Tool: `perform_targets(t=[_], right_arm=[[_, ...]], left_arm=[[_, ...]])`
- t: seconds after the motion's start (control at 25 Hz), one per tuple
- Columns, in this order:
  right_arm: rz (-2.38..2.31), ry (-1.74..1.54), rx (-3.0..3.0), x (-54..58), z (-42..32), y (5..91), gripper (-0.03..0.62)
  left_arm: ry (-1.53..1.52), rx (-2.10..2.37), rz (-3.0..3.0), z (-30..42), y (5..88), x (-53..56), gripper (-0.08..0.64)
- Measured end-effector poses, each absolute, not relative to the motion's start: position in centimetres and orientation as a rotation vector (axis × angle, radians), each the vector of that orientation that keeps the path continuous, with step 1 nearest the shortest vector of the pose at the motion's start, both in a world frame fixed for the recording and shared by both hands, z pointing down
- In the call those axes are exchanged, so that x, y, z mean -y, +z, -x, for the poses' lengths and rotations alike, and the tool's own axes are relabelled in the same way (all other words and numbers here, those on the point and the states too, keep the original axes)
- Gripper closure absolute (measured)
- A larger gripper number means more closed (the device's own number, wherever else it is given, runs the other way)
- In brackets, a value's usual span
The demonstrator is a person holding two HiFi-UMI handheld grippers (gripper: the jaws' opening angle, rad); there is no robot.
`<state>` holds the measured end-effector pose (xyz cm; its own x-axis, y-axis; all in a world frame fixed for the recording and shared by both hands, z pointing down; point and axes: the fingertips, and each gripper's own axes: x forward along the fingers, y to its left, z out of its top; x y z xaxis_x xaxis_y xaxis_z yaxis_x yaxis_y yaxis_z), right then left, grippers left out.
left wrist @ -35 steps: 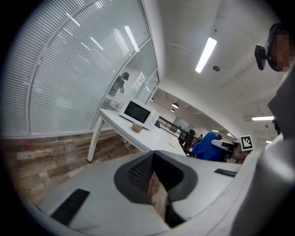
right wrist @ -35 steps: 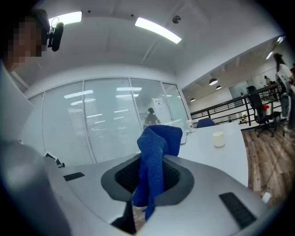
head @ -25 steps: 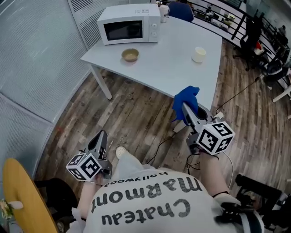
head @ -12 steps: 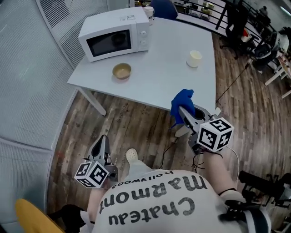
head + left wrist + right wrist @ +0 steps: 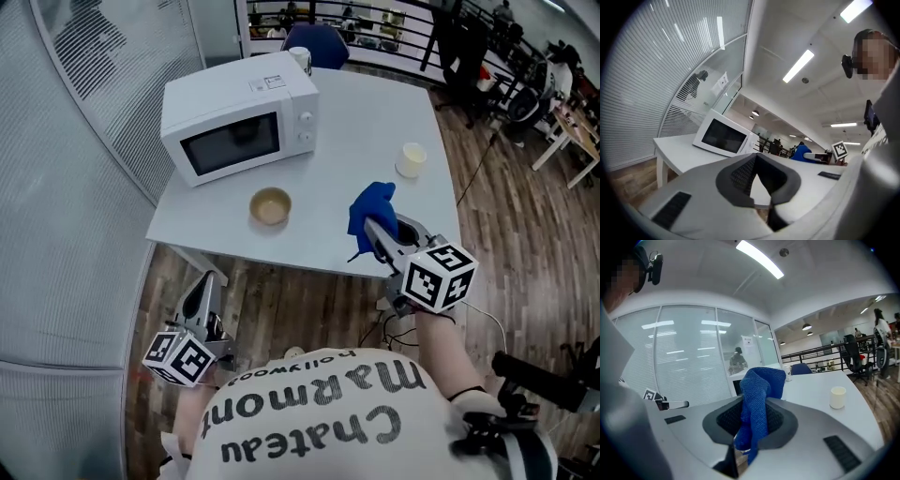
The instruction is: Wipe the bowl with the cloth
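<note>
A small tan bowl (image 5: 271,206) stands on the white table (image 5: 366,112), just in front of the microwave. My right gripper (image 5: 372,228) is shut on a blue cloth (image 5: 372,208) and hovers over the table's near edge, to the right of the bowl. In the right gripper view the cloth (image 5: 758,397) sticks up from between the jaws of that gripper (image 5: 751,430). My left gripper (image 5: 206,284) is shut and holds nothing. It hangs over the floor short of the table's near left corner. Its closed tips (image 5: 756,161) point level at the table. Neither gripper view shows the bowl.
A white microwave (image 5: 239,127) fills the table's left side. A cream cup (image 5: 411,159) stands at the right and a mug (image 5: 300,58) at the far edge, with a blue chair (image 5: 319,42) behind. A glass wall with blinds (image 5: 75,159) runs along the left.
The table and bowl have come much closer in the head view. Both grippers have been carried forward toward the table, the right one still shut on the blue cloth.
</note>
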<state>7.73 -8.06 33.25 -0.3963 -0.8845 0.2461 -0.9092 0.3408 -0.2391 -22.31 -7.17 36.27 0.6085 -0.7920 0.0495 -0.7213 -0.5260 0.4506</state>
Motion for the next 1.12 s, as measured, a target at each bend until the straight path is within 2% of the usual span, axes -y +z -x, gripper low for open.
perform_targets(t=[0.24,0.56,0.76,1.12], right_arm=[[-1.742,0.512,2.498,10.8,-4.8,33.4,0.531],[-1.71,0.707,2.506,13.7,-2.6,35.5,0.531],[-1.642,0.852,2.54,16.0,-0.4,37.1,0.531],[-1.499,0.907,2.576,22.6,1.1,39.5,0.531]], left_arm=[[-0.108,1.138,-2.492,23.8,36.8,11.4,0.566],[-0.028,0.908,-2.458,20.5,39.6,14.8,0.561],[-0.035,1.005,-2.499,20.4,38.9,16.7,0.565],[0.072,0.985,-2.406,18.4,42.1,23.3,0.555]])
